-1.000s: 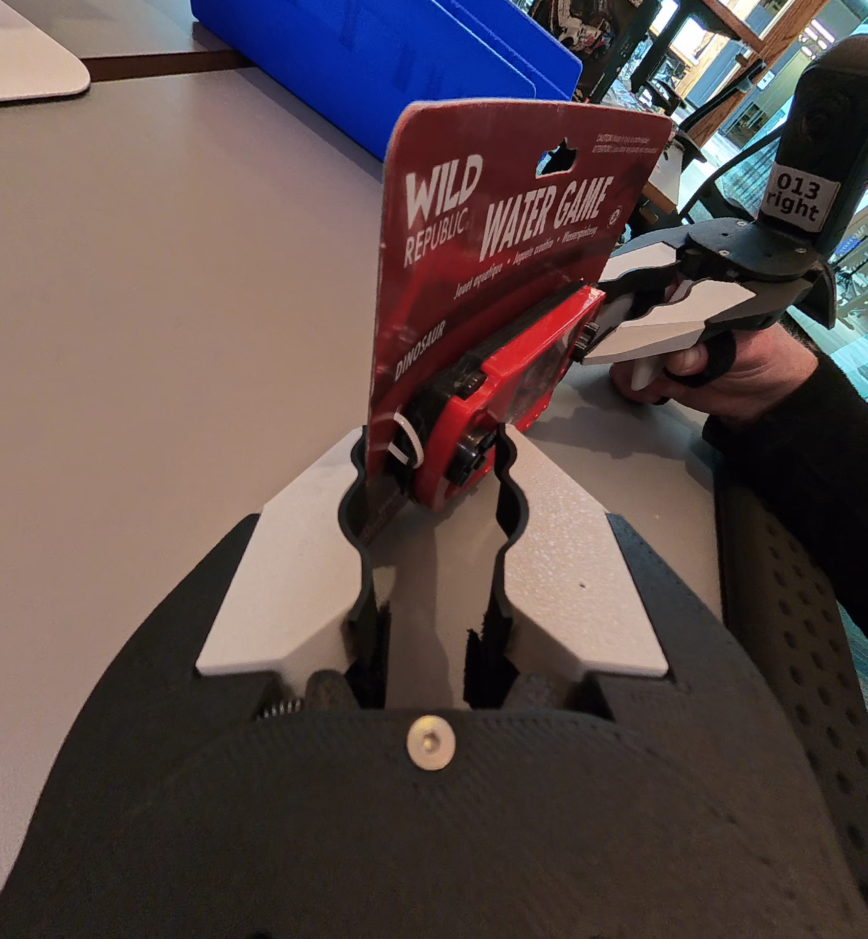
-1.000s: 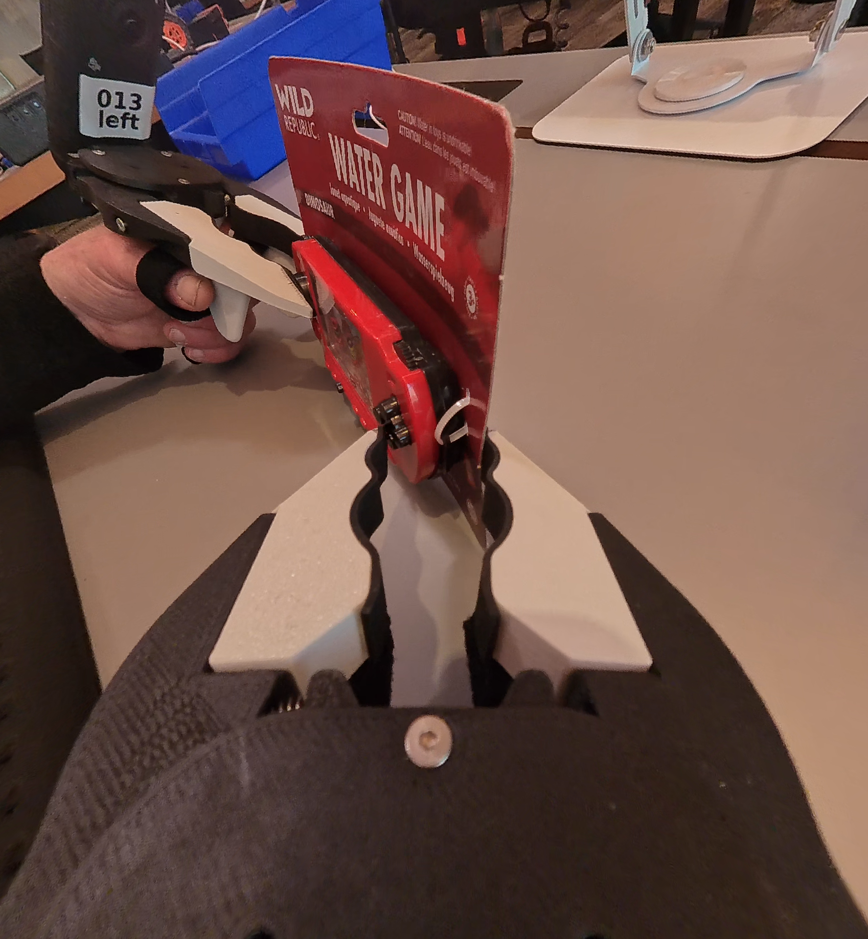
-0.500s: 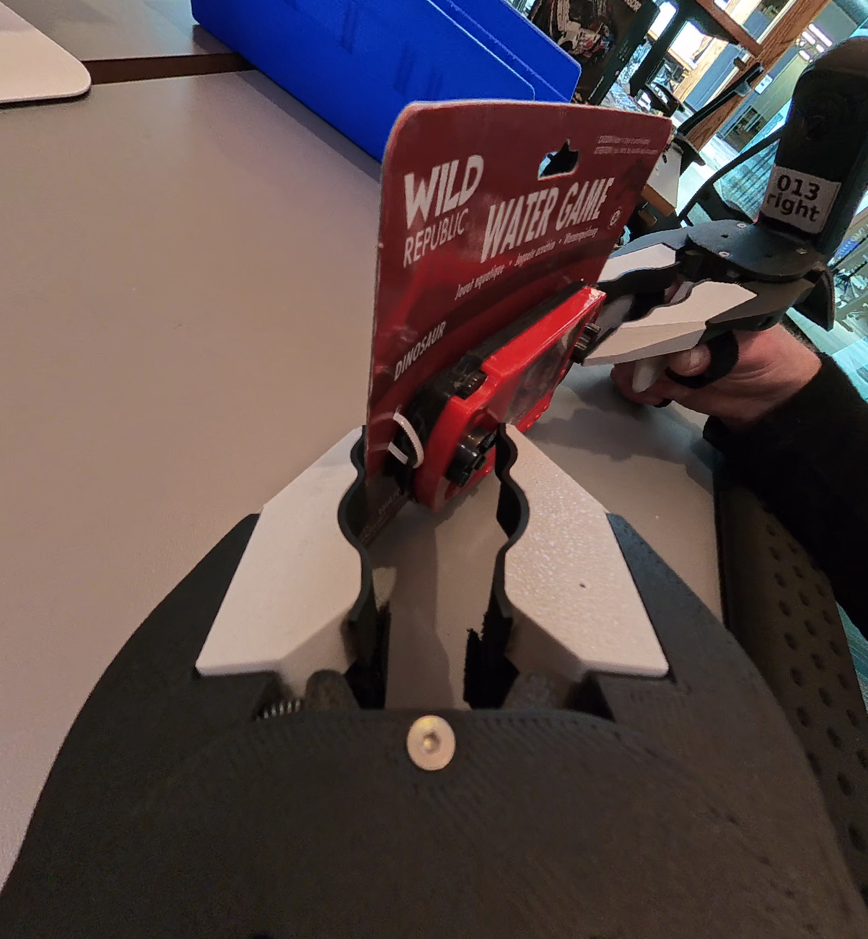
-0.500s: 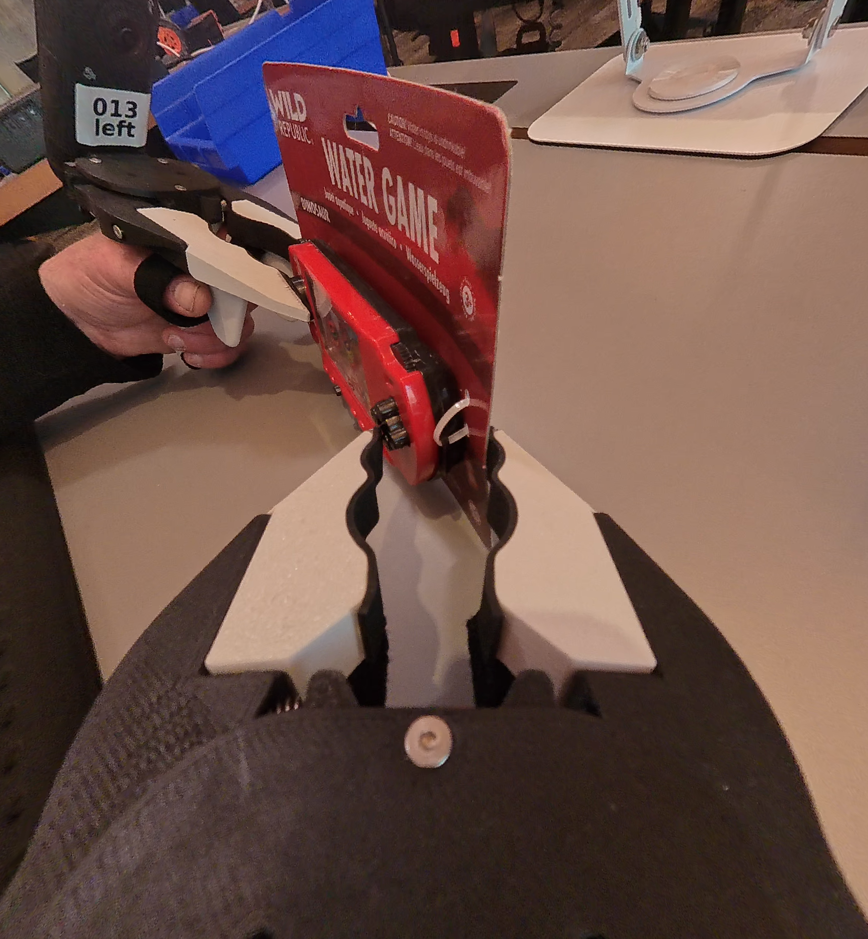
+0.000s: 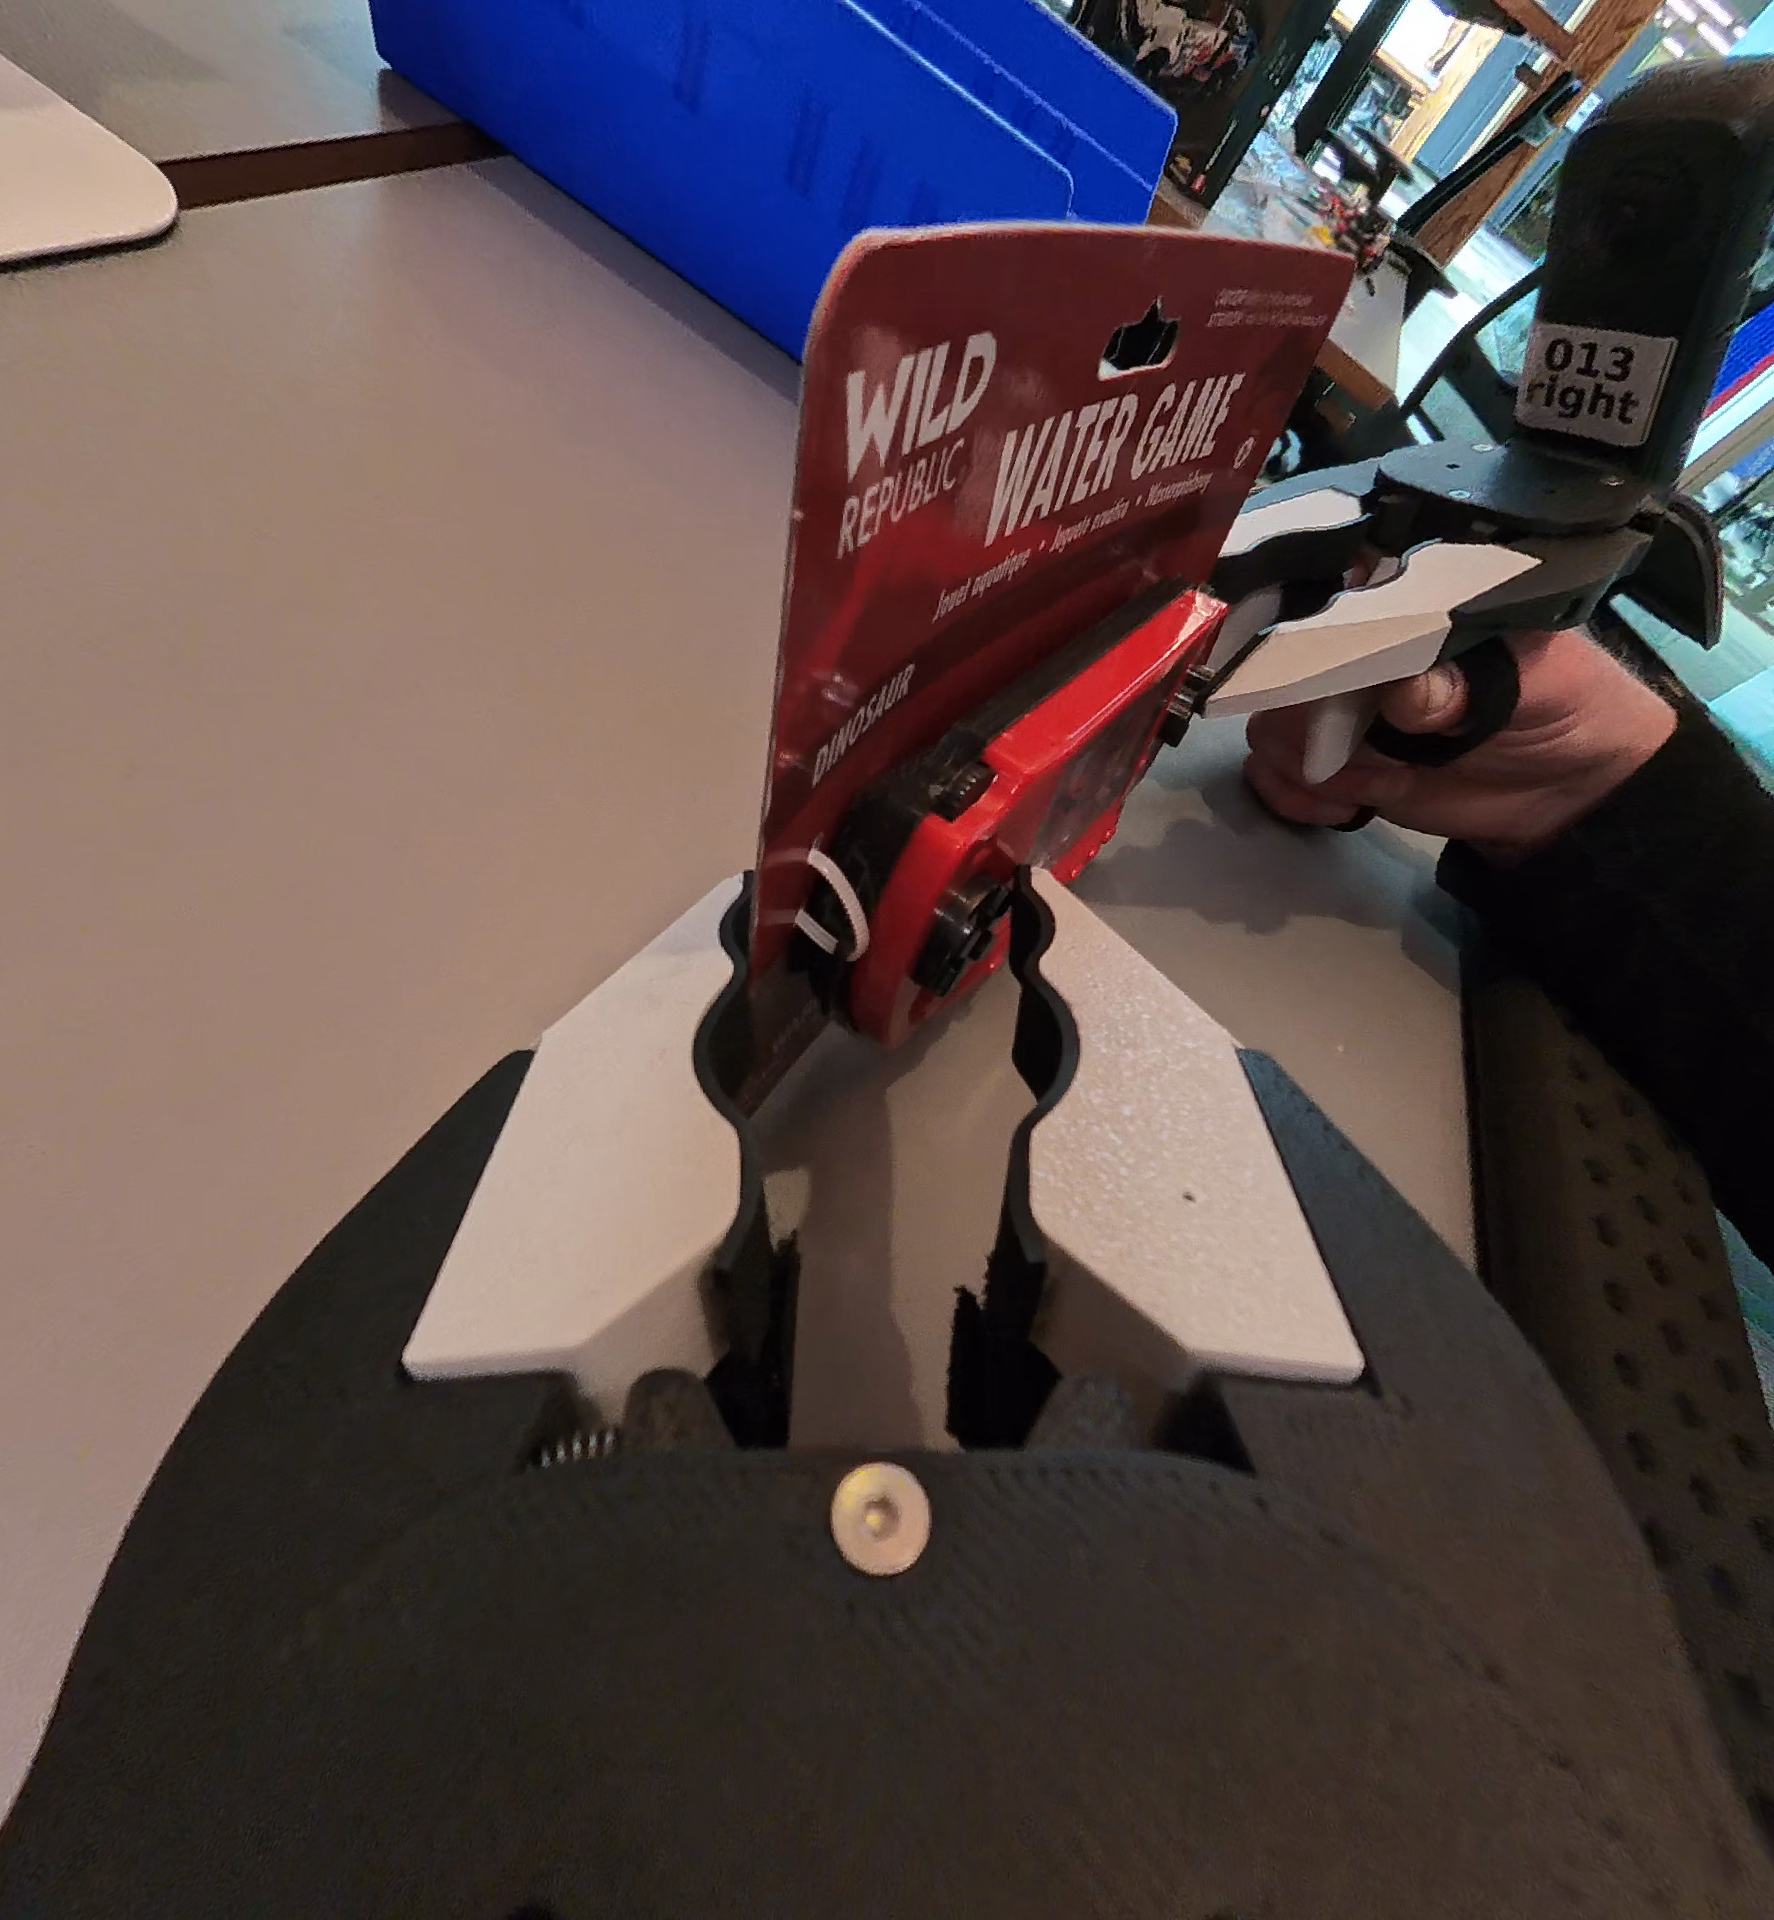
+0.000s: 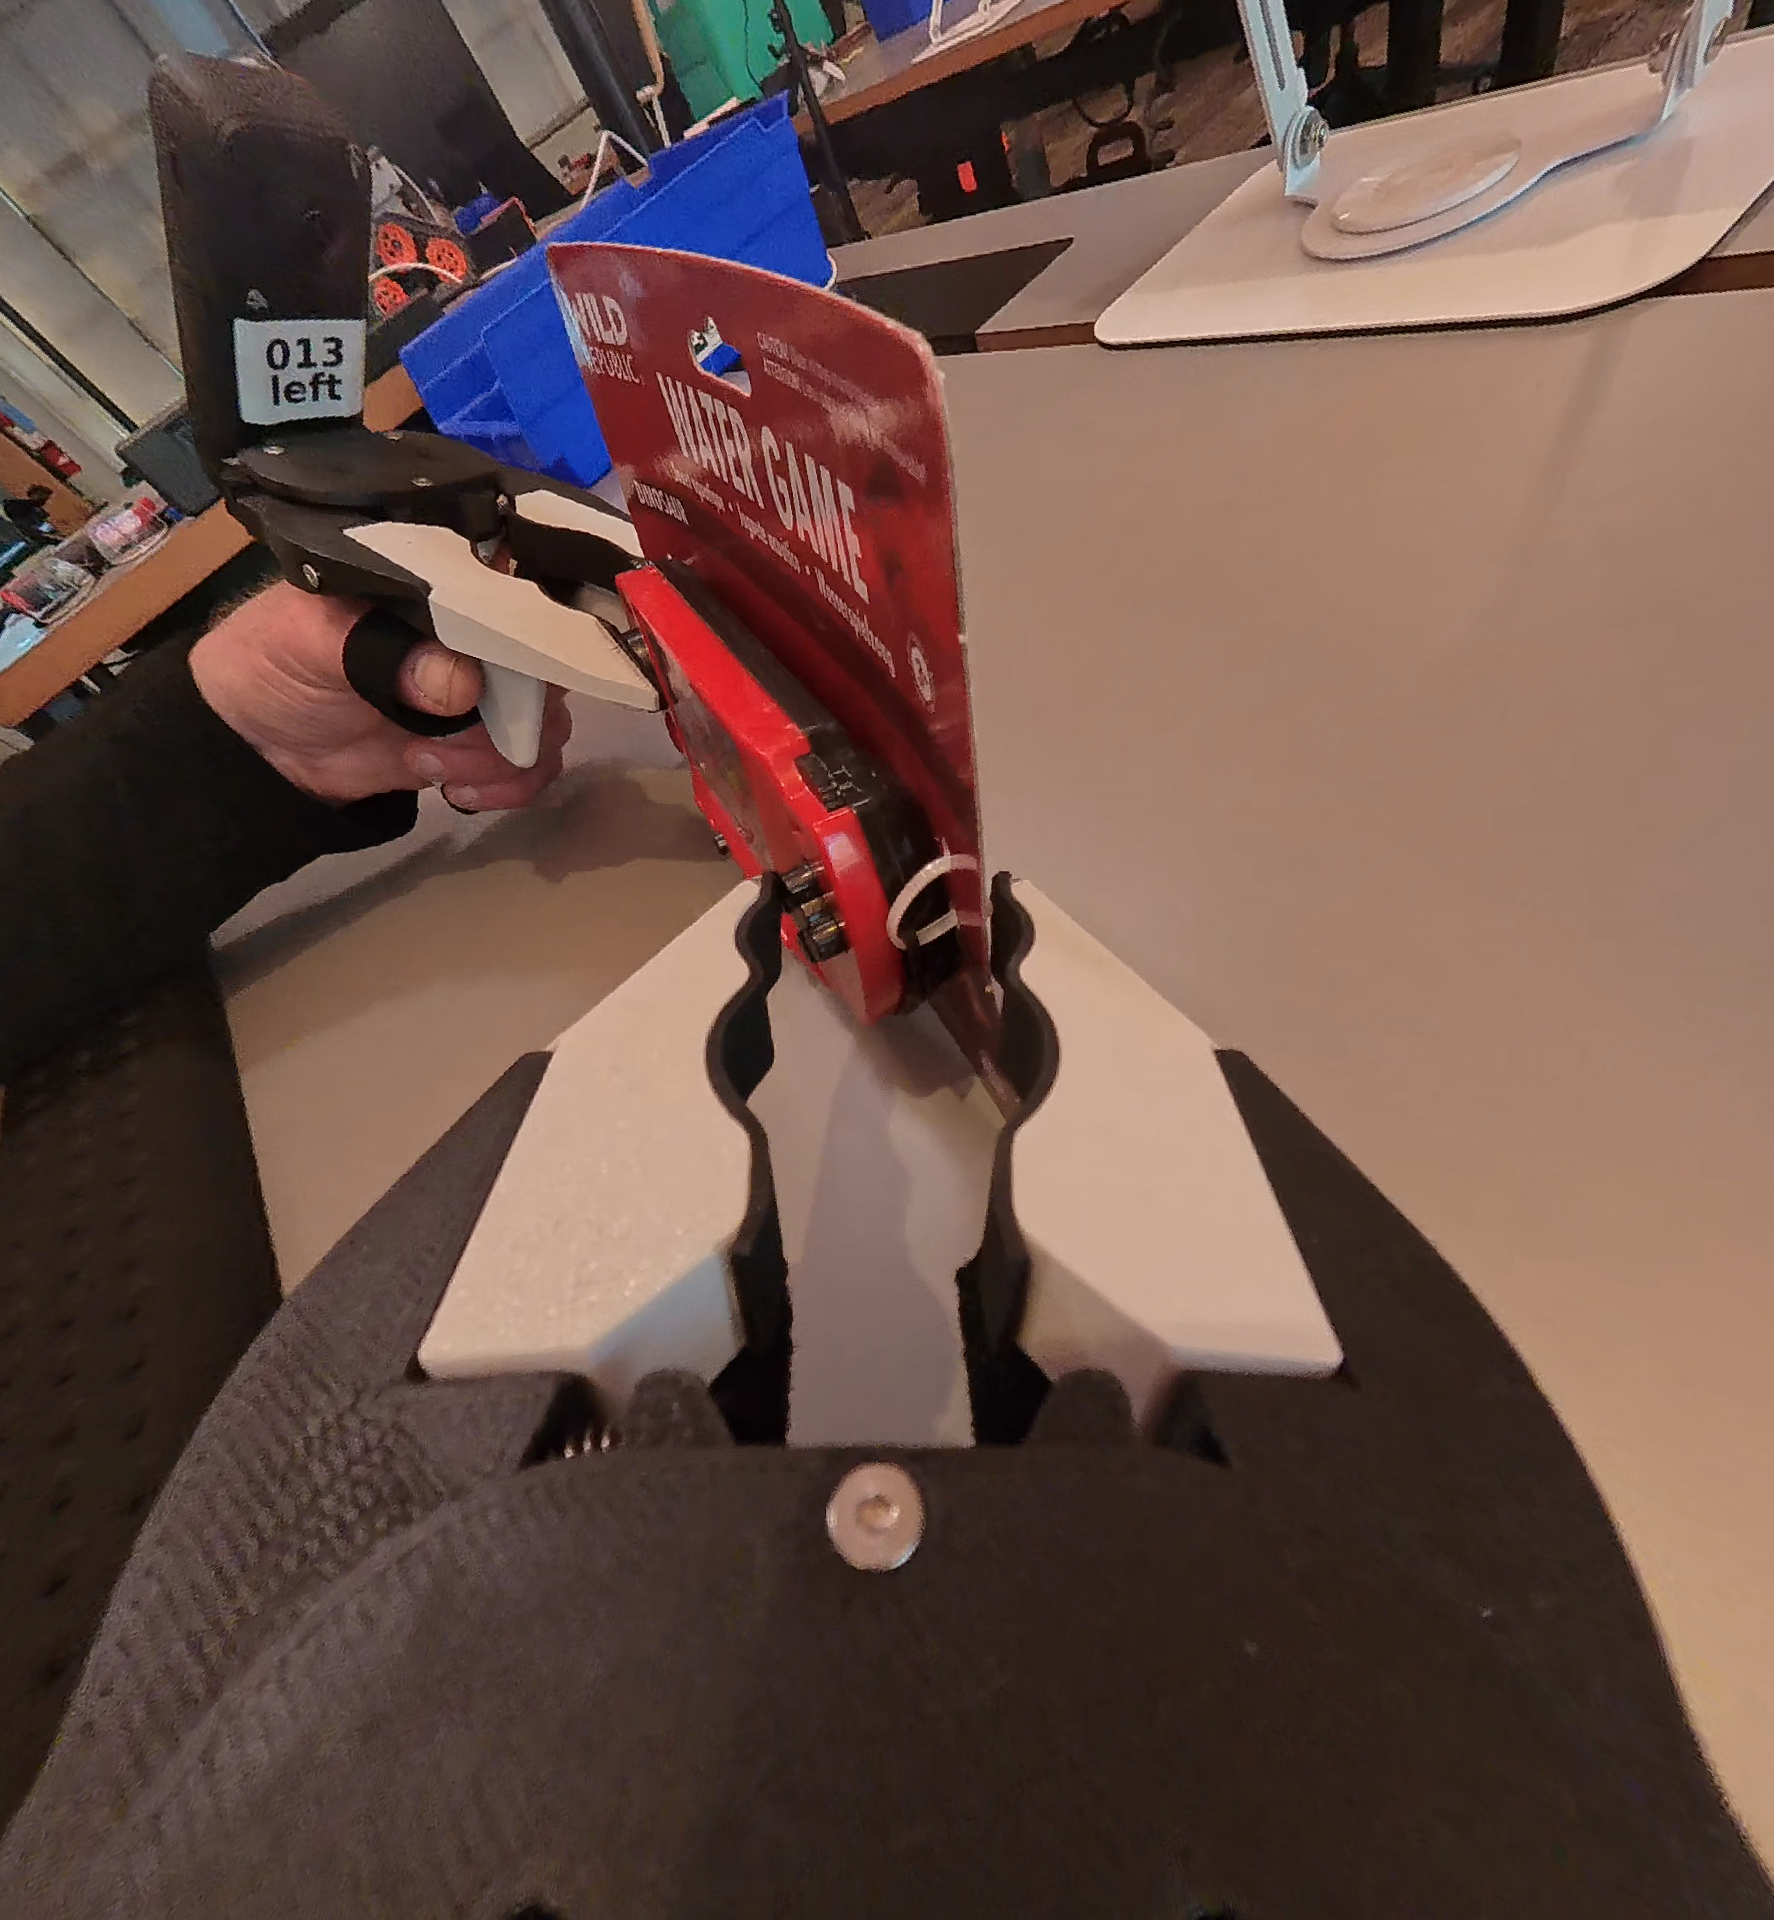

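Observation:
A red toy game on a red backing card [image 5: 1028, 499] stands upright just above the grey table [image 5: 343, 623]. It also shows in the right wrist view [image 6: 789, 561]. My left gripper [image 5: 878, 935] is shut on one lower end of the toy and card. My right gripper [image 6: 883, 925] is shut on the opposite lower end. In the left wrist view the right gripper [image 5: 1210, 665] shows at the far end of the toy, in a person's hand [image 5: 1485, 748]. In the right wrist view the left gripper [image 6: 639, 649] shows the same way.
Blue bins [image 5: 758, 135] stand at the back of the table, also in the right wrist view [image 6: 602, 301]. A white flat stand base [image 6: 1434, 229] lies at the far right. A black mesh chair [image 5: 1641, 1299] is at the near table edge.
Both grippers keep their hold on the toy. In the right wrist view the card now leans more and the left gripper sits lower and nearer the middle. The left wrist view is hardly changed.

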A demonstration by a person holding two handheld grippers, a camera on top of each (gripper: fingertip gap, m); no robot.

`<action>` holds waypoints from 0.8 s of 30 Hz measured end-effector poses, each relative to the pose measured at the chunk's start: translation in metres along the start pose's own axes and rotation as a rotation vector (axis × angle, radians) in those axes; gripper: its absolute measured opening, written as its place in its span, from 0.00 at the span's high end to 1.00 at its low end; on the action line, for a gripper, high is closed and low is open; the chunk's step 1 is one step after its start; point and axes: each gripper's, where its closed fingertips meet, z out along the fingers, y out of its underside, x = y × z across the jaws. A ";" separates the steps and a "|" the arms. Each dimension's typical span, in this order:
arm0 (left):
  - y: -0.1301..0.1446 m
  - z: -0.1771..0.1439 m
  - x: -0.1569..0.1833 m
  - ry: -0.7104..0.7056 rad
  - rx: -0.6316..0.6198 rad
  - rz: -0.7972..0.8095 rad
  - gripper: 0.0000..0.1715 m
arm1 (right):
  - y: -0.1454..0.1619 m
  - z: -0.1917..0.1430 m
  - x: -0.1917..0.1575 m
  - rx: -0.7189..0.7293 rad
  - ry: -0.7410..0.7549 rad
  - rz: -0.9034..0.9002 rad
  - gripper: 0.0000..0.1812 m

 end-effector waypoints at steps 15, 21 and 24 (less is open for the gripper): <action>-0.012 0.003 0.003 -0.014 -0.062 0.008 0.73 | -0.002 -0.004 0.005 0.015 -0.005 0.037 0.82; -0.012 0.006 0.002 -0.007 -0.072 -0.005 0.73 | -0.003 -0.005 0.007 0.016 0.009 0.037 0.82; -0.011 0.007 0.002 -0.002 -0.070 -0.008 0.73 | -0.003 -0.005 0.007 0.026 0.001 0.054 0.80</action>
